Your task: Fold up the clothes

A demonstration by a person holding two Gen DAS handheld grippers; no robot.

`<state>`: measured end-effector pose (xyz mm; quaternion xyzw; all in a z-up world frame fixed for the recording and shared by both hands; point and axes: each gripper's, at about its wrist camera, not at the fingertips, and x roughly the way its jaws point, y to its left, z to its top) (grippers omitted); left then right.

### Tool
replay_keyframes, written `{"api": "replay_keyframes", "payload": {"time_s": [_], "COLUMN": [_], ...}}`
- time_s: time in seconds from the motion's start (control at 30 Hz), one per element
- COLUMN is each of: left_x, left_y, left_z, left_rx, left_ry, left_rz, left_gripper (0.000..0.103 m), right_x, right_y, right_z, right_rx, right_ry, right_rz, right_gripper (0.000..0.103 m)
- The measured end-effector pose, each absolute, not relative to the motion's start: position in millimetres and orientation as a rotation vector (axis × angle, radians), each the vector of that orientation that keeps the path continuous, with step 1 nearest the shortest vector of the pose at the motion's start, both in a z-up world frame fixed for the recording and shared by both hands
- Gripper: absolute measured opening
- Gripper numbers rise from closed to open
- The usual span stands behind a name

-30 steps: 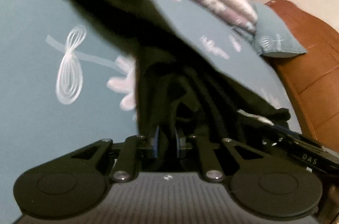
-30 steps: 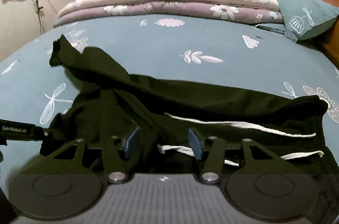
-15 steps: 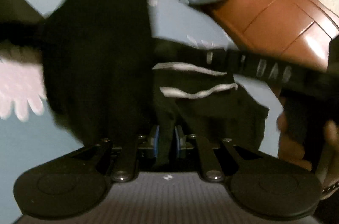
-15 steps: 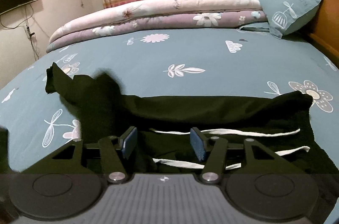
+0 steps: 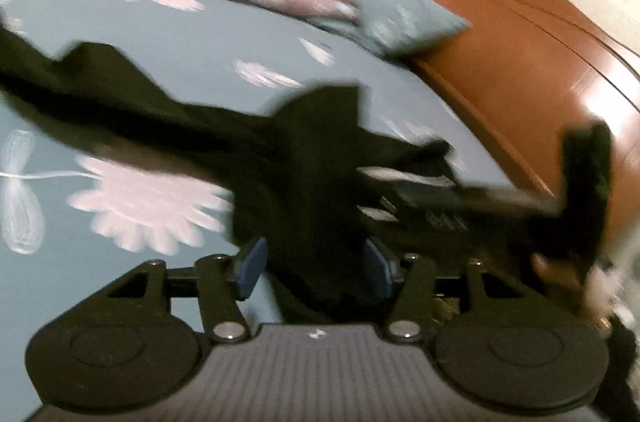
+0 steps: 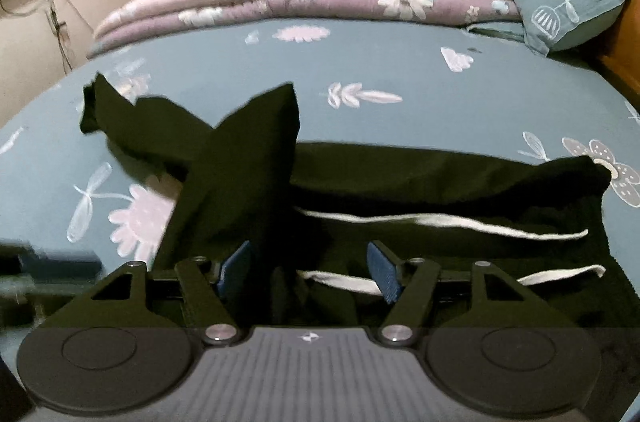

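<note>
The black trousers look soft, light and floppy, likely to sag and slide wherever unsupported; the waistband by the white drawstrings or a leg hem seems the best hold. They lie near on the blue bedsheet, long axis left to right, waist right, one leg flopped up at left. The left gripper has just been opening, cloth loose between unpressing jaws; the right gripper, also just opening, grips nothing.

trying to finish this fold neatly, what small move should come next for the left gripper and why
Probably draw the left gripper back clear of the black garment. Its fingers have just been opening and no longer pinch the cloth, which still lies between them. The leg it carried over is still standing up in a peak on the bed, so once clear it likely needs pressing flat.
</note>
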<state>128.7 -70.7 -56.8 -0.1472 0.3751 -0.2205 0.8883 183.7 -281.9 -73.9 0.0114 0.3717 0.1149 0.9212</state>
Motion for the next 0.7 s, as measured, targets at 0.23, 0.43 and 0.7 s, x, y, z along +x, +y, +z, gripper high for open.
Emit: {"api": "replay_keyframes", "payload": {"time_s": [0.23,0.43,0.7], "left_x": [159,179,202], "left_y": [-48,-49,-54], "left_z": [-98,-128,-155], "left_rx": [-0.634,-0.794,-0.894], "left_ry": [0.863,0.892,0.917], "left_rz": [-0.415,-0.432,-0.413], "left_gripper": [0.054,0.054,0.056], "right_x": [202,204,206], "right_y": [-273,-276,-288], "right_z": [-113,-118,-123], "right_rx": [-0.062,-0.05,0.011], "right_ry": [0.91,0.925,0.935], "right_rz": [0.138,0.133,0.151], "right_gripper": [0.071,0.076,0.079]}}
